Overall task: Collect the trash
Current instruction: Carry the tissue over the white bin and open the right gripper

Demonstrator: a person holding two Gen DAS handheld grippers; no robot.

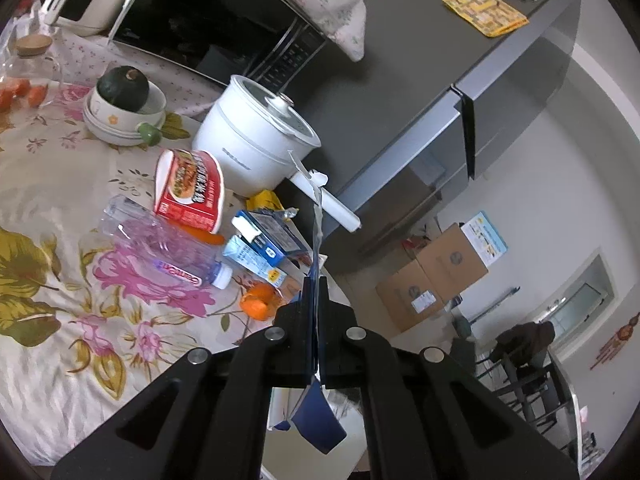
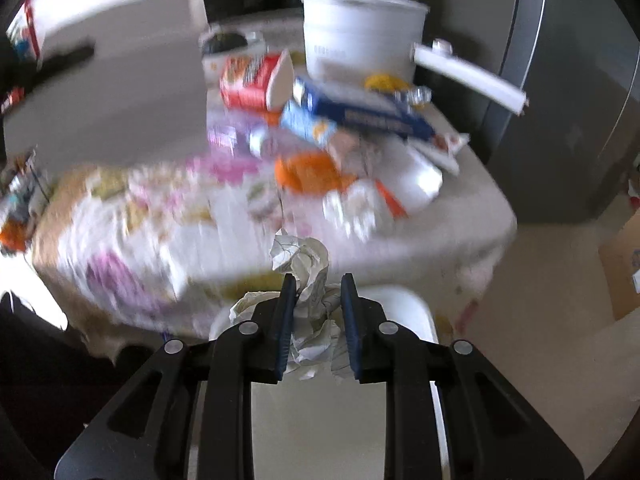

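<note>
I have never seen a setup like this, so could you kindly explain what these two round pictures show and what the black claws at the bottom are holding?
Each picture comes from a fisheye camera mounted on a hand-held two-finger gripper, looking forward along its fingers; a person carries one in each hand. In the left view, the left gripper is pinched shut on a thin wrapper, seen edge-on. In the right view, blurred by motion, the right gripper clamps a crumpled paper ball. Both look at a table with a floral tablecloth, bearing a white pot, a red noodle bowl, an empty plastic bottle, a blue carton and an orange peel.
</note>
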